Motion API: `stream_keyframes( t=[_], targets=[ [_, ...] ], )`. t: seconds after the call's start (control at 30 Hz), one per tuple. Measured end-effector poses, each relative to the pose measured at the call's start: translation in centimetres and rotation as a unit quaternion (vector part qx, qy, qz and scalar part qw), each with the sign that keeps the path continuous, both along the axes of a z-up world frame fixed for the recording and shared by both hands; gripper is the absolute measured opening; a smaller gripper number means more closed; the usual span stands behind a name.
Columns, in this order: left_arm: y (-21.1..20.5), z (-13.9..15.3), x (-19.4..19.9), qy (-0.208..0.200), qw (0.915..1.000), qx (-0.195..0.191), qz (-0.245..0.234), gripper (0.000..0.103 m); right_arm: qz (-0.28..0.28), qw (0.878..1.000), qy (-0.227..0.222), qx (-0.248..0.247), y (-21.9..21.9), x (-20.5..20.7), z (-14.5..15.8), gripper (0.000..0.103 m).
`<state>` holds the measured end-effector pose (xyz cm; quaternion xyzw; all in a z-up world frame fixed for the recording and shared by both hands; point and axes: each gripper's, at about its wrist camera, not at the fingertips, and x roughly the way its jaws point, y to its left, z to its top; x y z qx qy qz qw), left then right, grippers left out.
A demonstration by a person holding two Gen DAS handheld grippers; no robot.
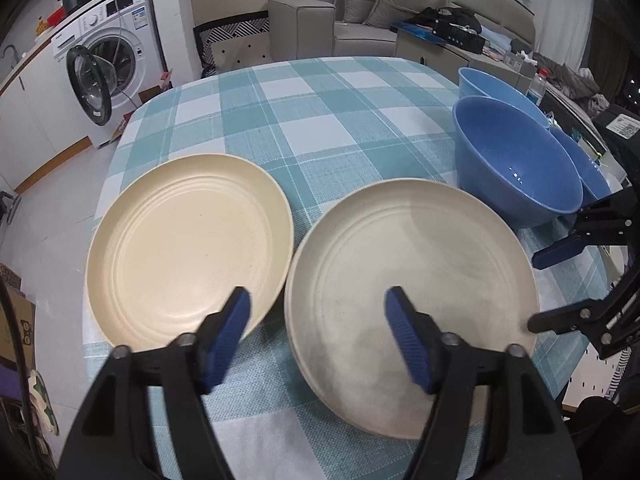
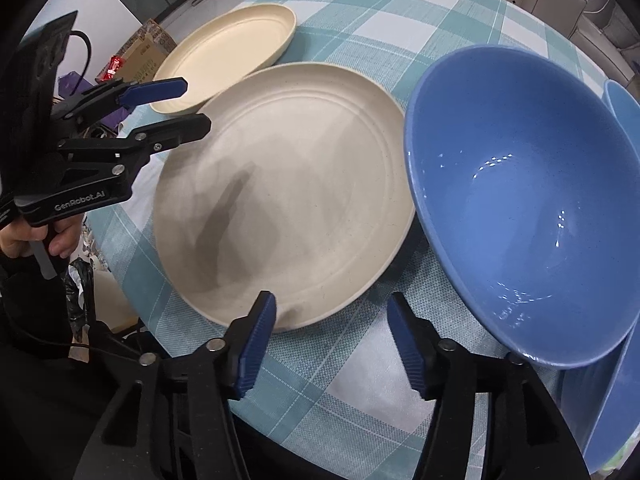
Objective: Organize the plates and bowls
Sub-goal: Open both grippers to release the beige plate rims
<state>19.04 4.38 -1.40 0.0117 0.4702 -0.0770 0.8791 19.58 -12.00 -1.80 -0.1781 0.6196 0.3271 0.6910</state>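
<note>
Cream plastic is filling the left wrist view: a pale yellow plate (image 1: 188,248) is lying near the worktop's left edge, and a whiter plate stack (image 1: 412,304) is sitting just beside it toward the near edge, their rims almost touching. The left tool (image 1: 318,336) is hanging over that gap with its fingers apart and nothing between them. Blue bowls (image 1: 516,160) are crowding the right edge of the checked worktop (image 1: 304,120). From the right wrist view, the right tool (image 2: 332,340) is hovering over bare cloth just off the near rim of the plate stack (image 2: 280,196), fingers likewise apart and gripping nothing, while the nearest blue bowl (image 2: 524,204) is leaning tilted against its neighbours. I judge the risk to be that tilted bowl: any nudge from the right tool could be sending it sliding off the right edge. Closing on the plate rim too shallowly could also let the plate slip.
</note>
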Motion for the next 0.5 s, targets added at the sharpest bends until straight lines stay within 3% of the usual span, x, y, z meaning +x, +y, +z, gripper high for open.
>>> stream_keyframes(
  t=[0.17, 0.33, 0.5],
  targets=[
    [0.8, 0.8, -0.3, -0.016, 0.9997, -0.011, 0.017, 0.089, -0.005, 0.999, -0.018, 0.027, -0.6, -0.6, 1.4, 0.081],
    [1.4, 1.5, -0.8, -0.03, 0.999, -0.01, 0.032, 0.098, -0.003, 0.999, -0.019, 0.05, -0.2, -0.6, 2.7, 0.086],
    [2.3, 2.0, -1.1, -0.037, 0.9981, -0.017, 0.045, 0.098, 0.002, 0.998, -0.022, 0.064, 0.1, -0.3, 3.8, 0.086]
  ],
)
